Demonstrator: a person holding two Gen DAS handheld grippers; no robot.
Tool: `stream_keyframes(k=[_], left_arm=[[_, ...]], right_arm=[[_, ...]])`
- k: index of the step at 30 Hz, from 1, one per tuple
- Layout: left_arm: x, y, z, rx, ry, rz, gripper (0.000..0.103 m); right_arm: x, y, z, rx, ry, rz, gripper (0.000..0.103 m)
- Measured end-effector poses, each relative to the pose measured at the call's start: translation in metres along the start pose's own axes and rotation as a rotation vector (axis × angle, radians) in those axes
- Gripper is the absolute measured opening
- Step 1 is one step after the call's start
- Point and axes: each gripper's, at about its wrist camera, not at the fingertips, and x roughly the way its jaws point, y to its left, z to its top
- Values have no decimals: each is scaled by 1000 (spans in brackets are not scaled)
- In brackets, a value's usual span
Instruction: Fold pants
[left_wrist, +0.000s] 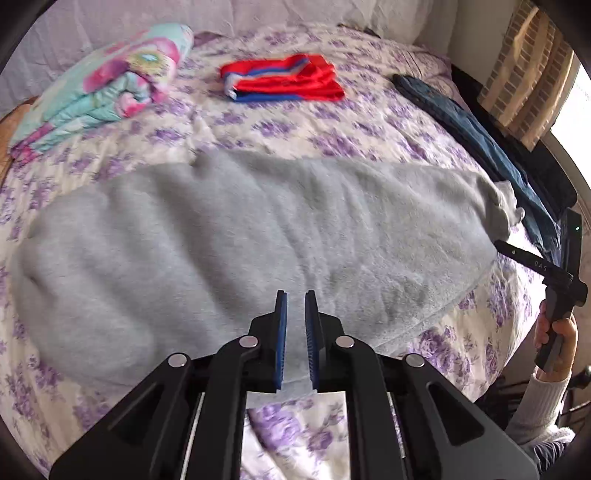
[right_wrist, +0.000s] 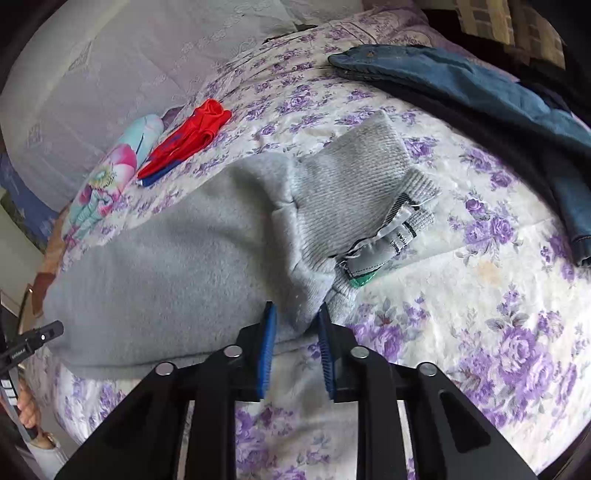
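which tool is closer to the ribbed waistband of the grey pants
Right. The right tool sits at the grey pants just beside the ribbed waistband; the left tool is over their middle, farther away.

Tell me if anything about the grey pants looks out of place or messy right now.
The grey pants lie fairly flat on the flowered bedspread, but the ribbed waistband is folded back and crumpled, with its care labels sticking out. The right gripper has that bunched edge between its fingers. Nothing looks torn or stained.
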Motion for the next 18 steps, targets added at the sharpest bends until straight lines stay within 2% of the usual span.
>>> stream_keyframes(k=[2, 4, 6, 9, 12, 14, 16, 18], left_arm=[[37, -2, -4, -21, 103, -17, 8], [42, 0, -15, -24, 63, -24, 8], [38, 7, -26, -54, 49, -71, 8], [37, 16, -36, -89, 30, -126, 9], [36, 13, -40, -90, 7, -118, 9], [34, 10, -43, -80, -5, -96, 9], [32, 9, -42, -65, -7, -81, 9], [31, 10, -41, -55, 7, -86, 9]], right_arm=[[-13, 15, -7, -67, -17, -55, 39], [-27, 30, -11, -116, -33, -62, 39], [-35, 55, -2, -194, -21, 8, 39], [-32, 113, 31, -332, 21, 202, 40], [4, 194, 71, -467, 117, 341, 40], [44, 244, 94, -538, 239, 411, 40], [81, 288, 105, -617, 335, 431, 40], [117, 317, 110, -675, 432, 406, 40]])
